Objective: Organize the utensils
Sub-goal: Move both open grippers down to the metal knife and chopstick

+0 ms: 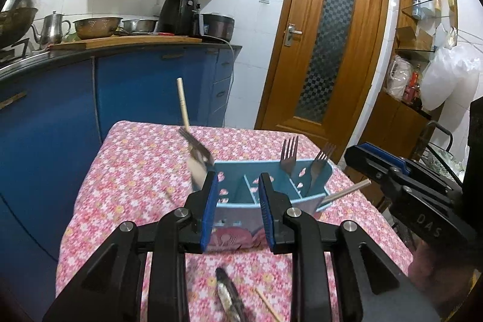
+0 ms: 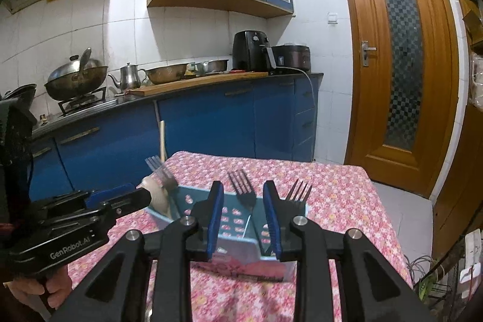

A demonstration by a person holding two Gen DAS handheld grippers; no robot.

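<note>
Left gripper (image 1: 238,195): blue-padded fingers parted with nothing between them; it hangs just in front of the caddy, level with its near wall
Right gripper (image 2: 243,210): fingers likewise spread and bare; held over the caddy's near edge; in the left wrist view its black body sits off to the right (image 1: 401,180)
Caddy (image 1: 320,171): pale blue plastic box on the table; inner walls split it into compartments; pink blossom-shaped cut-outs along its sides; printed pink picture on the near face
Upright forks: two steel forks (image 1: 289,154) and (image 1: 320,163) stand tines-up in the right-hand compartment, the second one tilted outward
Blurred fork (image 1: 196,148): tines-up at the caddy's left end, leaning left, smeared; a whitish object beside it that I cannot make out
Chopstick (image 1: 183,104): pale stick rising behind the blurred fork; another (image 1: 347,192) pokes out low at the caddy's right
Table (image 1: 126,165): covered in pink floral cloth; a dark-handled utensil (image 1: 228,294) lies near the front edge
</note>
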